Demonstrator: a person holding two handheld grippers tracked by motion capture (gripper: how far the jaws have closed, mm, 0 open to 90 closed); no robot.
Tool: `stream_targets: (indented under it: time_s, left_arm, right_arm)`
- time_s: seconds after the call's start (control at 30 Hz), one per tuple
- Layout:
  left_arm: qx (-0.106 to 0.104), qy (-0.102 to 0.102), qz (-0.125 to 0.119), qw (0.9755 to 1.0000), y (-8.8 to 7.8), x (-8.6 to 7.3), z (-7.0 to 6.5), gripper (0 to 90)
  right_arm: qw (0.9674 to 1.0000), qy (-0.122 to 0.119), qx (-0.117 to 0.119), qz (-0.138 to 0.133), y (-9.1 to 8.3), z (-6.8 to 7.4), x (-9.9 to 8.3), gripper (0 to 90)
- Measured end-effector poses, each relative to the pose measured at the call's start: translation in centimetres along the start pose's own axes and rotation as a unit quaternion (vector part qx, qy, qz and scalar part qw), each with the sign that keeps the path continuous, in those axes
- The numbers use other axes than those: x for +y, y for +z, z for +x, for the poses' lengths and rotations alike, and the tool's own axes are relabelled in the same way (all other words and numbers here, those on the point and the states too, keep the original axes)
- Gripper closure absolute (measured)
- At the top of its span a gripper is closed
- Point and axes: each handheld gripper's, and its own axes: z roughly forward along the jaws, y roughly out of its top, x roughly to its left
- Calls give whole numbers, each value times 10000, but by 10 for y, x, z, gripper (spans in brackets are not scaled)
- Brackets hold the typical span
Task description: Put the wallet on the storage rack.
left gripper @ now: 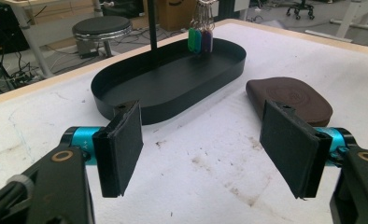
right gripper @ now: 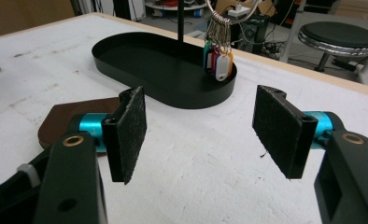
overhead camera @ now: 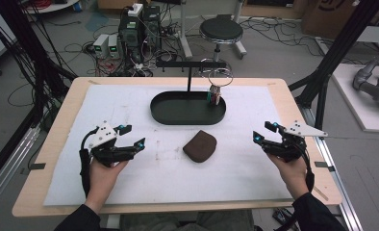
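A black oval tray (overhead camera: 164, 115) (left gripper: 126, 95) (right gripper: 126, 51) with an upright T-shaped stand (overhead camera: 188, 65) sits at the table's middle back. A bunch of coloured key tags (overhead camera: 214, 96) (left gripper: 200, 39) (right gripper: 218, 59) hangs on rings from the stand's right arm, down over the tray's right end. A brown leather pouch (overhead camera: 200, 146) (left gripper: 294, 99) (right gripper: 56, 121) lies flat in front of the tray. My left gripper (overhead camera: 134, 136) (left gripper: 203, 149) is open at the left, nothing between its pads. My right gripper (overhead camera: 263, 132) (right gripper: 201, 135) is open at the right, also empty.
A white cloth (overhead camera: 168, 173) covers most of the wooden table (overhead camera: 62, 125). Beyond the far edge stand a black round stool (overhead camera: 221, 30), power supplies and loose cables on the floor. Black frame posts rise at both sides.
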Motion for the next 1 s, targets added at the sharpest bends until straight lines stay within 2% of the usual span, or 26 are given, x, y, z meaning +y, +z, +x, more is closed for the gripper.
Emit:
stream_targets:
  time_s: [0.13, 0.2, 0.23, 0.43, 0.73, 0.77, 0.8, 0.83, 0.9, 1.0]
  left_arm:
    - [-10, 27, 12, 10000, 0, 0, -2, 302]
    - [-15, 10, 0, 10000, 1, 1, -2, 301]
    - [-22, 13, 2, 10000, 1, 1, -3, 301]
    - [-20, 14, 9, 10000, 1, 1, -4, 301]
    - [-20, -24, 6, 10000, 0, 0, -2, 301]
    - [-21, -14, 11, 10000, 1, 0, -2, 301]
    - [-26, -1, 15, 10000, 1, 0, -2, 301]
    - [-27, -2, 16, 10000, 1, 0, -3, 301]
    - [-33, -11, 17, 10000, 1, 0, -3, 302]
    - [-22, -4, 22, 10000, 2, -1, -3, 301]
  right_arm:
    - [9999, -8, 139, -36, 9, 6, -1, 377]
    - [9994, -122, 302, 76, 21, 13, 1, 392]
    - [9994, -122, 302, 76, 21, 13, 1, 392]
    - [9974, -211, 614, 326, 49, 23, 8, 408]
    - [9941, -101, 829, 689, 84, 26, 25, 431]
    - [9932, -66, 873, 769, 91, 26, 27, 431]
    - [9905, -47, 995, 943, 104, 27, 29, 431]
    - [9905, -47, 995, 943, 104, 27, 29, 431]
    - [9889, -57, 1033, 1064, 117, 29, 29, 449]
    - [9847, -74, 1158, 1301, 136, 32, 27, 472]
